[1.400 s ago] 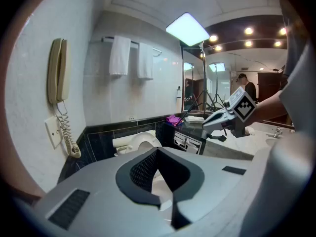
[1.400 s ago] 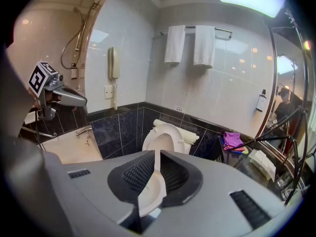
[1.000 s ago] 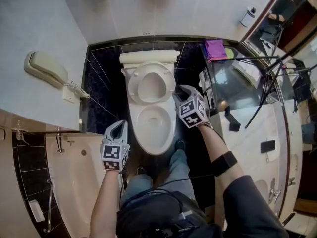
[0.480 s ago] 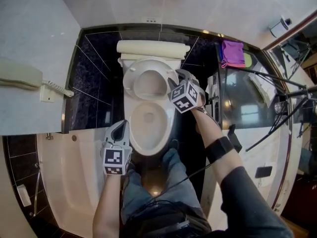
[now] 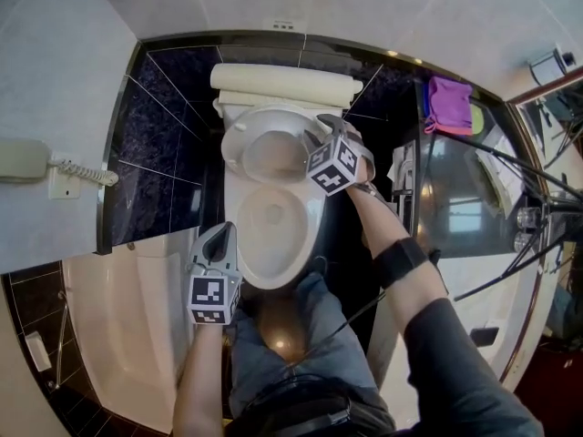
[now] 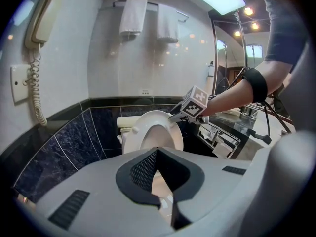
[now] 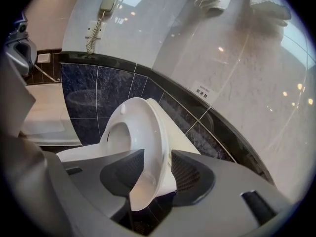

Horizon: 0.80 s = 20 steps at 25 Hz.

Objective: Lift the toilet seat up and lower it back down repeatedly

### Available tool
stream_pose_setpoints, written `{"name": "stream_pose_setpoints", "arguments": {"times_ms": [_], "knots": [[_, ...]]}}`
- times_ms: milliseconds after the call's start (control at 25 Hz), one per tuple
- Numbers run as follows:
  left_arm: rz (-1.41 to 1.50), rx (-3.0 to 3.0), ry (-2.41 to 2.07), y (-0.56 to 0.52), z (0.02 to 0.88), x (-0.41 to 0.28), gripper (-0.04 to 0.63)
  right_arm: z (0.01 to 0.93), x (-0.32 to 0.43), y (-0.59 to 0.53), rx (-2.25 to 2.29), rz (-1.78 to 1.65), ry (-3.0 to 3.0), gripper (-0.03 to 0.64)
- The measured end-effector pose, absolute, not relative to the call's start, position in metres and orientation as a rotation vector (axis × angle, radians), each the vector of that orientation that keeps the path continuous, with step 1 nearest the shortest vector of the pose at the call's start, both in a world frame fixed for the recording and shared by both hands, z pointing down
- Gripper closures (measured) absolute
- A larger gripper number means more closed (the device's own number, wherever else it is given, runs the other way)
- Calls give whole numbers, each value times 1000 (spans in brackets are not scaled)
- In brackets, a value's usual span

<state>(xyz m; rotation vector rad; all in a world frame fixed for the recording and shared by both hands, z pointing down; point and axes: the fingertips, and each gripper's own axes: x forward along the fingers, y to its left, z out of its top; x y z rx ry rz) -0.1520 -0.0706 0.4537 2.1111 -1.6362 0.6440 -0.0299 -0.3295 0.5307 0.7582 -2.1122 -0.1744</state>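
The white toilet seat stands raised, leaning back toward the tank above the open bowl. My right gripper is at the seat's right edge. In the right gripper view the seat's rim runs down between the two jaws of the right gripper, with a dark gap beside one pad, so it is open around the rim. My left gripper hangs by the bowl's front left, its tips together and nothing in them. The left gripper points at the upright seat.
A bathtub lies left of the toilet and a wall phone hangs above it. At the right stands a glass counter with a purple cloth. Towels hang on the back wall. The person's legs are before the bowl.
My right gripper has moved from beside the bowl up to the raised seat's right edge. The left gripper has come closer to the bowl's front left. The seat stays upright.
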Motion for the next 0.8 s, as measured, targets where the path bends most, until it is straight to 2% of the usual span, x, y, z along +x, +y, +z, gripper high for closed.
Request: {"name": "stream_pose_setpoints", "arguments": {"times_ms": [40,240,800], "knots": [[645,2104,-1635,-72,458,-151,595,534,-32,-333,749,-185,-2113,425],[654,2081,-1620,-72,472,-149,595,542,-39,-342,717,-239,-2099,506],[669,2070,-1565,-67,488,-143,595,534,-36,-318,723,-276,-2086,508]]}}
